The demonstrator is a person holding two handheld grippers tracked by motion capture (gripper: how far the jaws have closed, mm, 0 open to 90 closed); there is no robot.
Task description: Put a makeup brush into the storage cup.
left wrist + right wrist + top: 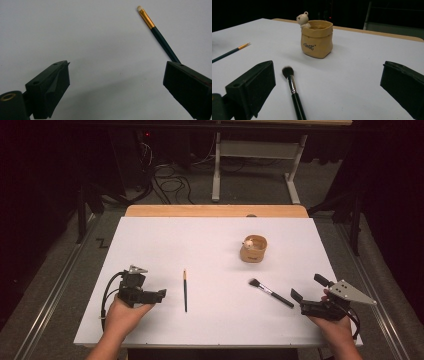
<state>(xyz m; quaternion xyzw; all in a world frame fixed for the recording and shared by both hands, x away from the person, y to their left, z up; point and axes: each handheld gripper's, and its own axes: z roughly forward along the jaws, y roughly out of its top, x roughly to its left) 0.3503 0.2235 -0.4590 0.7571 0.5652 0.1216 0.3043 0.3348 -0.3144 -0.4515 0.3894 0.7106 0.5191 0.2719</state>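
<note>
1. Brushes on the white table (150, 240), high view: thin brush (185, 290) lies left of centre, fluffy brush (270, 292) right of centre, bear pot (253, 248) above it. Left gripper (161, 294) and right gripper (306, 288) both gape, empty.
2. Left gripper view: thin brush (157, 32) runs down from upper right; its handle end is hidden behind the right-hand jaw. To grab well, judged: shift until the handle sits between the jaws.
3. Right gripper view: fluffy brush (293, 91) at lower centre, handle cut off by the bottom edge; pot (317, 38) beyond, its lettering hard to read.
</note>
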